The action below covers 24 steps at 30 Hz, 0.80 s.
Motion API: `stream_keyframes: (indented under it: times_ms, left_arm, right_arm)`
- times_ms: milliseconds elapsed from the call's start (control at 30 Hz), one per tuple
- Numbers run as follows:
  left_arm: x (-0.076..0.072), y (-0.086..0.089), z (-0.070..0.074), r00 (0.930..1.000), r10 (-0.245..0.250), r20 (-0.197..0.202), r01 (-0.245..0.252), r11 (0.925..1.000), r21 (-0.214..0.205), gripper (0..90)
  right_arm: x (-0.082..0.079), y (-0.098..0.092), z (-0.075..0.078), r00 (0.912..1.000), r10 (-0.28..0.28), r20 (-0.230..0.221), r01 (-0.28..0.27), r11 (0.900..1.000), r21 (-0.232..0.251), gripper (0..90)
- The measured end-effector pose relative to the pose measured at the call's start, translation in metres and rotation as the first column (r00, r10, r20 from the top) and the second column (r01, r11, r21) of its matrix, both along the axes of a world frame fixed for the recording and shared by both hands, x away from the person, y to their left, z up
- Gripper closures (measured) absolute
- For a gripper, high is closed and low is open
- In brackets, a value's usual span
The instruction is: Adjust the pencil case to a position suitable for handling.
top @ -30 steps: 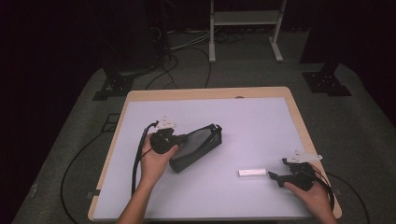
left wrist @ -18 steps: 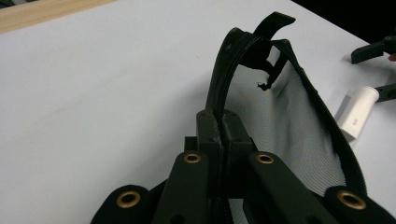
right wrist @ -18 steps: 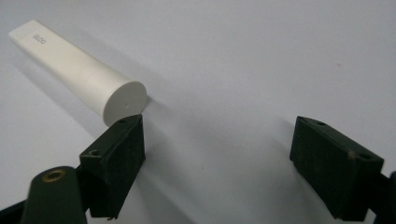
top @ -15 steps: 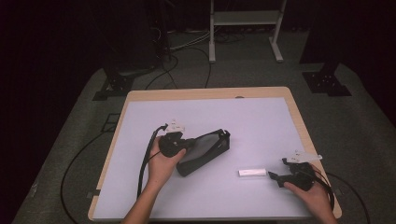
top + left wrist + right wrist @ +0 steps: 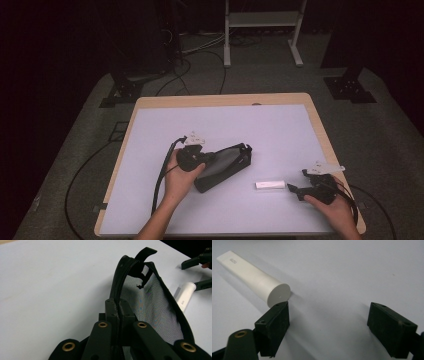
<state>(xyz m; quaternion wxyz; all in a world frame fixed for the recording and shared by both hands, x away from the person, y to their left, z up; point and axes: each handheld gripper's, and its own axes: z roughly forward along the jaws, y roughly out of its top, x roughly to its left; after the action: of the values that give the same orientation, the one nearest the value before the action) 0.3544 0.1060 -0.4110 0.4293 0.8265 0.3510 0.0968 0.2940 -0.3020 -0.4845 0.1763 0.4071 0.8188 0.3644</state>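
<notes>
On the pale lavender tabletop (image 5: 280,125), your left gripper (image 5: 119,315) clamps the black mesh zip pouch (image 5: 225,165) by its rim, holding it open; right of the pouch, your right gripper (image 5: 328,322) gapes beside the white plastic tube (image 5: 254,277).

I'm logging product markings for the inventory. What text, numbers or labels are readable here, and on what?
"8020", roughly: small grey print near the flat end of the white tube, seen upside down and blurred, so uncertain.
Black mesh pouch: no readable text.
</notes>
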Motion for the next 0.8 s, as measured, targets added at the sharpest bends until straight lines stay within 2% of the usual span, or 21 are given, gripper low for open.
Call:
stream_keyframes:
  times_ms: [233, 433, 567, 800]
  left_arm:
    - [-0.0012, -0.0020, -0.0053, 0.9999, -0.007, -0.011, 0.007, 1.0000, 0.002, 87.4]
    - [-0.0015, -0.0017, -0.0063, 1.0000, -0.004, -0.005, 0.004, 0.9999, 0.011, 85.4]
    - [-0.0017, -0.0008, -0.0064, 1.0000, -0.004, -0.005, 0.004, 0.9999, 0.017, 80.4]
    - [-0.0045, 0.0020, -0.0029, 0.9999, -0.012, -0.005, 0.012, 0.9999, -0.005, 70.2]
  right_arm:
    - [0.0000, 0.0000, 0.0000, 1.0000, 0.000, 0.000, 0.000, 1.0000, 0.000, 16.9]
    - [0.0000, -0.0001, 0.0000, 1.0000, 0.000, 0.000, 0.000, 1.0000, 0.000, 16.9]
    - [0.0000, -0.0001, 0.0000, 1.0000, 0.000, 0.000, 0.000, 1.0000, 0.000, 16.9]
    - [0.0000, -0.0001, 0.0000, 1.0000, 0.000, 0.000, 0.000, 1.0000, 0.001, 16.9]
